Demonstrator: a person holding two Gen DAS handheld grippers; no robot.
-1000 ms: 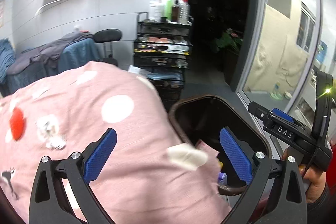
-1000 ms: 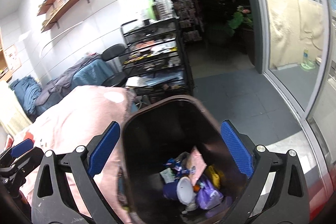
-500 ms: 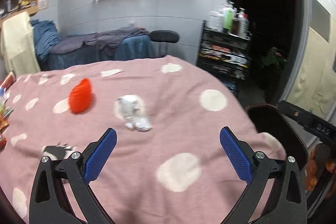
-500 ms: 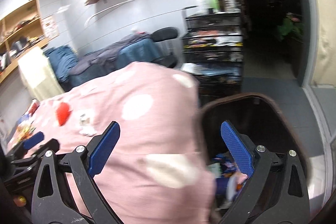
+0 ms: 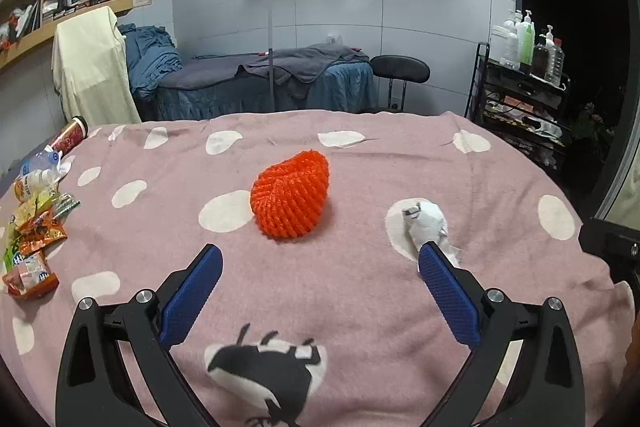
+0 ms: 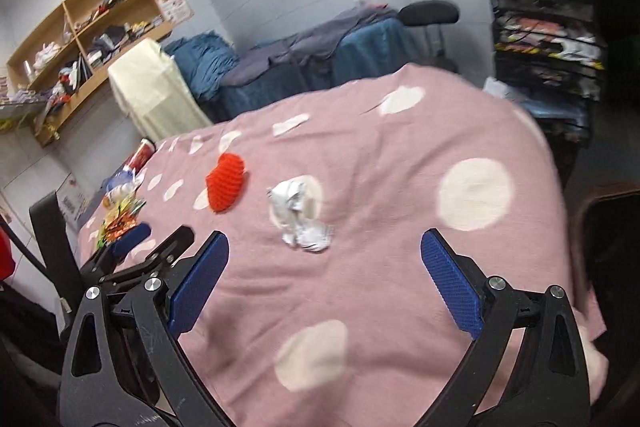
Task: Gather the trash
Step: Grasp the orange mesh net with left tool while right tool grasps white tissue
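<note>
Ahead, orange mesh ball (image 5: 291,201) beside crumpled wrapper (image 5: 426,223).

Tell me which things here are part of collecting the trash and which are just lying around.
Part of the job:
orange foam net
crumpled white wrapper
snack packets and bottles at the blanket's edge
dark bin
left claw and right claw, both open and empty

Just lying about:
pink spotted blanket
cream towel
black stool
pump bottles on the rack

Orange foam net (image 5: 291,201) beside crumpled white paper (image 5: 426,223), snack wrappers (image 5: 30,247) well apart.
</note>
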